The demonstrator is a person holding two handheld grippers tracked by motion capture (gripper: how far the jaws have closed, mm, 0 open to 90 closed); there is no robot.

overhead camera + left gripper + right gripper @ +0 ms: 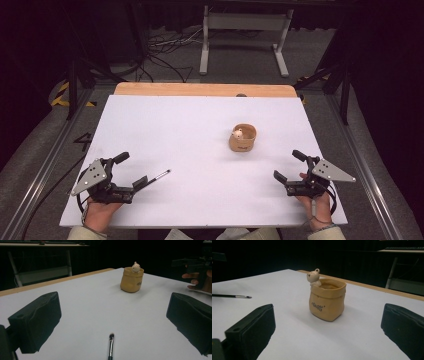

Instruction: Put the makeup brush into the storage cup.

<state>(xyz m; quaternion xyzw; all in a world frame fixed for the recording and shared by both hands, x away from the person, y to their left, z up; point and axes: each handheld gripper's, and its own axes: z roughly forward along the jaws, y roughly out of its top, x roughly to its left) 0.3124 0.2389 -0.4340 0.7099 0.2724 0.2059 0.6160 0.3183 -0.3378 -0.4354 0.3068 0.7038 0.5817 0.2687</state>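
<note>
Near the brush [159, 176], well short of the pot [243, 138], we hold our left gripper [129, 172] released; the brush's long axis runs straight ahead between its jaws. Our right gripper [288, 165], likewise released, sits farther off.

Counting on white table [200, 150]: one tan sack-shaped pot [243, 138], one small bear figure [238, 133] at pot's rim, one thin brush [159, 176] well left of pot, two grippers.
</note>
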